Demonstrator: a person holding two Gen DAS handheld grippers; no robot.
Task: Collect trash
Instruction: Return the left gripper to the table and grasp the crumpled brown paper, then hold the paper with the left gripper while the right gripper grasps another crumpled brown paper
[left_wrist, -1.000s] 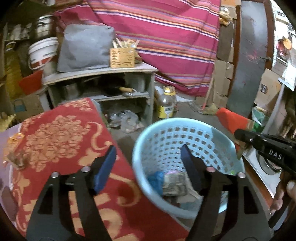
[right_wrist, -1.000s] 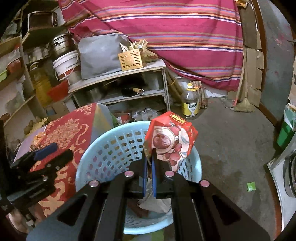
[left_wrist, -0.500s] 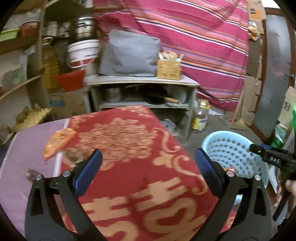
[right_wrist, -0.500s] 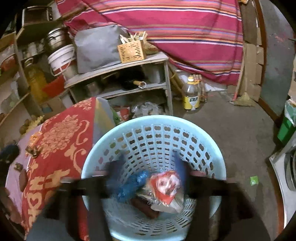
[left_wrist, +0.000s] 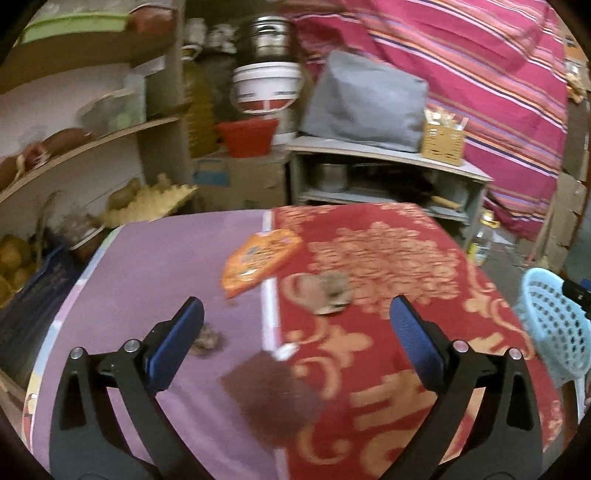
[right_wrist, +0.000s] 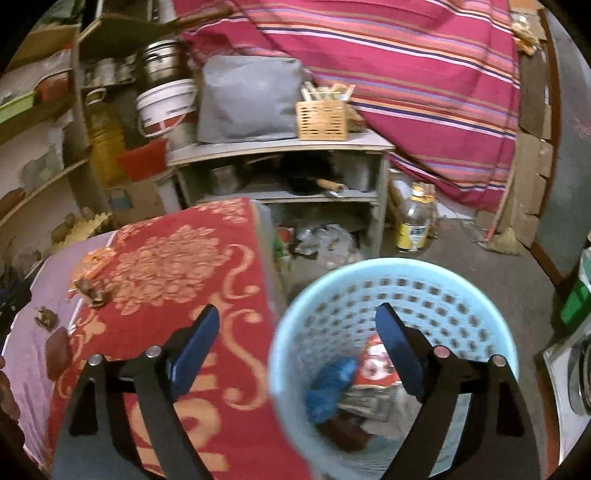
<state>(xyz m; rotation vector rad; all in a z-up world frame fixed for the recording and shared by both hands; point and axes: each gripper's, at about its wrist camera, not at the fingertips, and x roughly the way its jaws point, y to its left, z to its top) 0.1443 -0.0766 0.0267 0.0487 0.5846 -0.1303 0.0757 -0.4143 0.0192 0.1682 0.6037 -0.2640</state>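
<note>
My left gripper is open and empty above the red and purple tablecloth. On the cloth lie an orange wrapper, a brown crumpled scrap, a dark brown flat piece and a small brown scrap. My right gripper is open and empty above the rim of the light blue basket. The basket holds a red and white packet, a blue wad and other trash.
The basket stands on the floor off the table's right edge. A grey shelf unit with a wicker box stands behind. An oil bottle is on the floor. Wooden shelves line the left.
My right gripper has opened and dropped the red and white packet into the basket. My left gripper has swung left from the basket to over the table.
</note>
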